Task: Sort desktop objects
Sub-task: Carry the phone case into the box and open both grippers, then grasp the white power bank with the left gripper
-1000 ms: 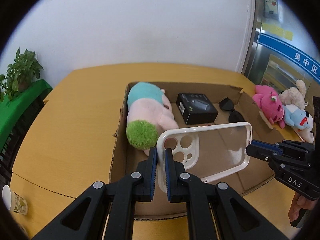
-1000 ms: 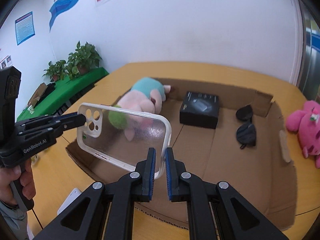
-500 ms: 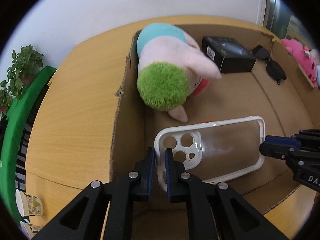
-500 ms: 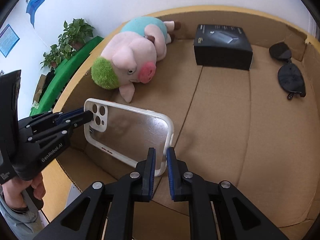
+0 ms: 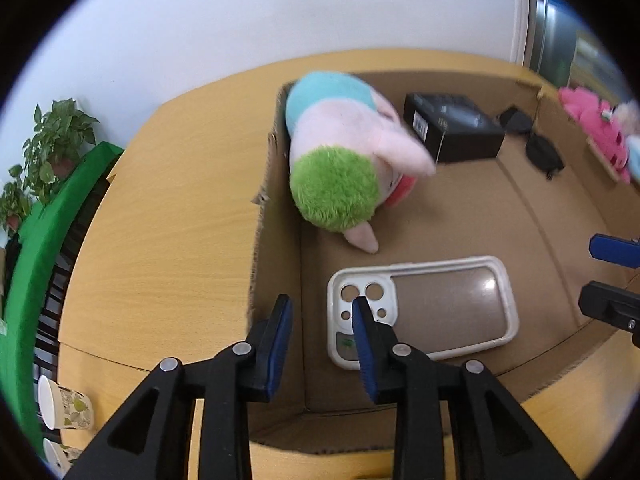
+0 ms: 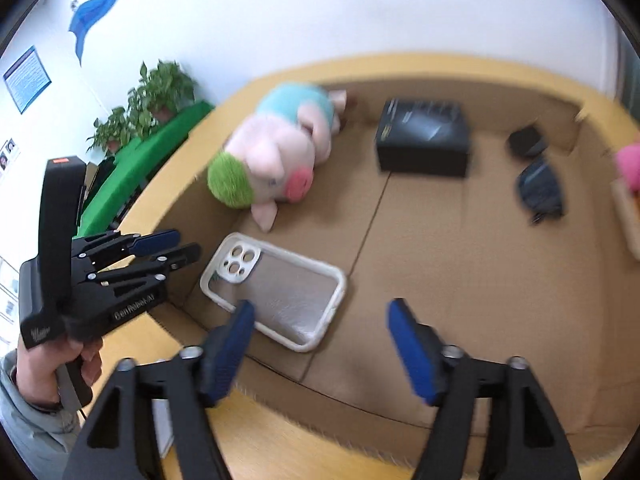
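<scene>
Looking down both cameras, I see the phone case (image 5: 424, 308) lying flat on the floor of the cardboard box (image 5: 276, 184), near its front-left corner, just beside the plush pig (image 5: 344, 160). My left gripper (image 5: 320, 320) is spread open with one finger over the case's camera end; my right gripper (image 6: 320, 320) gapes wide above the case's near edge, gripping nothing. Pulling out carelessly, I judge a finger could catch the case's raised rim and drag it, or snag the box wall.
</scene>
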`<state>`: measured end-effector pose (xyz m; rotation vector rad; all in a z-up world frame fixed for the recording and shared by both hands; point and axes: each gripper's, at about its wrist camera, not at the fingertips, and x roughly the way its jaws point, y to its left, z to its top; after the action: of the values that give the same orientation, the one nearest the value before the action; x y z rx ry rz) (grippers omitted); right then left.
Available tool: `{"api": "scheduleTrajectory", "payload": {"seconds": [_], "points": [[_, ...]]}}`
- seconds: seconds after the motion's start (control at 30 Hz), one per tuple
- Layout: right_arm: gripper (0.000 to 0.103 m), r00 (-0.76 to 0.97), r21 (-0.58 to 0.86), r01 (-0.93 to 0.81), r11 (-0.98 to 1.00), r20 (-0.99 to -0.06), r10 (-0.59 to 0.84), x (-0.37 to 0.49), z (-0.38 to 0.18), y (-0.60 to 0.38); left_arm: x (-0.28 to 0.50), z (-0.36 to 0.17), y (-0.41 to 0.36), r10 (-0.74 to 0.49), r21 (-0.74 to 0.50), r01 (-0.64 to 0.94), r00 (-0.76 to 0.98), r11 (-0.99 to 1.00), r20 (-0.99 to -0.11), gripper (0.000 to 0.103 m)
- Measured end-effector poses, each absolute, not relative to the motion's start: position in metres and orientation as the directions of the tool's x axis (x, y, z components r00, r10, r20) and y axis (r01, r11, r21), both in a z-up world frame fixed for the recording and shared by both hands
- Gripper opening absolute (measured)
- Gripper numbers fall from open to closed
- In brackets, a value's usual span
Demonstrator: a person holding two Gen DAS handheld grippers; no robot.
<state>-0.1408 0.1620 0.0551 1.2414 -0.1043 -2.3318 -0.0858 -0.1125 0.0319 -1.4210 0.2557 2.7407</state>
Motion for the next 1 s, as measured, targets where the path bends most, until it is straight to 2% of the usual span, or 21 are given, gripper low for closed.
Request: {"api": "scheduleTrajectory", "payload": {"seconds": [0.07,0.13,0.3,0.37,0.4,0.43,0.47,0.53,0.6,0.63,0.7,0.73,0.77,0.8,0.83,0.9,0.93,0.97,1.0], "points": [[0.083,-0.507,0.259,0.383,-0.887,-0.744,-0.436,-0.13,0.065,0.169,-0.077,0.042,-0.116,-0.036,0.114,-0.087,-0.617,-0.99,-0.786,0.043],[0.086,-0.536,0.236,0.375,-0.897,-0.734,-0.417,-0.122,0.069,0.178,-0.066,0.054,-0.119,-0.029,0.098,-0.068,-0.66,-0.993,-0.751,0.047],[0.093,-0.604,0.195,0.312,-0.93,-0.715,-0.352,-0.105,0.078,0.193,-0.039,0.073,-0.111,-0.033,0.109,-0.055,-0.739,-0.993,-0.673,0.048],[0.102,-0.64,0.166,0.287,-0.943,-0.7,-0.318,-0.097,0.084,0.198,-0.036,0.078,-0.106,-0.023,0.102,-0.06,-0.75,-0.993,-0.661,0.049],[0.103,-0.652,0.157,0.279,-0.947,-0.693,-0.307,-0.094,0.085,0.2,-0.033,0.08,-0.104,-0.012,0.094,-0.066,-0.754,-0.993,-0.657,0.049],[0.103,-0.661,0.149,0.271,-0.951,-0.69,-0.296,-0.092,0.087,0.202,-0.03,0.081,-0.102,-0.002,0.087,-0.072,-0.76,-0.994,-0.65,0.052],[0.103,-0.664,0.142,0.262,-0.954,-0.691,-0.285,-0.09,0.086,0.204,-0.027,0.082,-0.1,-0.003,0.085,-0.067,-0.767,-0.994,-0.642,0.063],[0.103,-0.663,0.136,0.252,-0.958,-0.697,-0.273,-0.087,0.083,0.208,-0.022,0.083,-0.098,-0.02,0.091,-0.047,-0.784,-0.995,-0.62,0.076],[0.102,-0.675,0.13,0.235,-0.963,-0.691,-0.258,-0.082,0.08,0.213,-0.017,0.082,-0.096,-0.028,0.099,-0.041,-0.795,-0.994,-0.607,0.076],[0.1,-0.684,0.132,0.234,-0.963,-0.682,-0.26,-0.078,0.08,0.215,-0.015,0.081,-0.095,-0.018,0.096,-0.051,-0.798,-0.994,-0.603,0.076],[0.069,-0.704,0.151,0.263,-0.953,-0.645,-0.297,-0.069,0.081,0.222,-0.01,0.079,-0.093,0.009,0.085,-0.074,-0.802,-0.994,-0.597,0.075],[0.038,-0.698,0.15,0.269,-0.951,-0.651,-0.3,-0.067,0.08,0.223,-0.007,0.078,-0.091,0.039,0.072,-0.103,-0.798,-0.992,-0.602,0.057],[0.026,-0.691,0.153,0.27,-0.951,-0.657,-0.302,-0.065,0.079,0.225,-0.006,0.076,-0.09,0.07,0.052,-0.129,-0.783,-0.99,-0.618,0.018],[0.026,-0.69,0.158,0.268,-0.95,-0.657,-0.304,-0.064,0.079,0.226,-0.004,0.074,-0.088,0.087,0.034,-0.14,-0.768,-0.99,-0.635,0.005],[0.029,-0.691,0.161,0.264,-0.951,-0.657,-0.303,-0.062,0.078,0.228,-0.003,0.072,-0.089,0.109,0.003,-0.146,-0.755,-0.989,-0.647,0.004],[0.045,-0.692,0.166,0.245,-0.955,-0.66,-0.292,-0.058,0.076,0.231,0.003,0.071,-0.09,0.115,-0.012,-0.14,-0.759,-0.99,-0.64,0.004],[0.074,-0.691,0.178,0.237,-0.955,-0.66,-0.295,-0.056,0.075,0.232,0.008,0.072,-0.091,0.106,-0.005,-0.132,-0.765,-0.991,-0.635,0.006],[0.098,-0.693,0.185,0.235,-0.954,-0.656,-0.298,-0.054,0.074,0.232,0.012,0.072,-0.092,0.097,-0.002,-0.124,-0.769,-0.992,-0.632,0.018],[0.102,-0.701,0.187,0.236,-0.954,-0.647,-0.3,-0.05,0.073,0.232,0.017,0.073,-0.094,0.102,-0.008,-0.124,-0.77,-0.992,-0.63,0.029]]}}
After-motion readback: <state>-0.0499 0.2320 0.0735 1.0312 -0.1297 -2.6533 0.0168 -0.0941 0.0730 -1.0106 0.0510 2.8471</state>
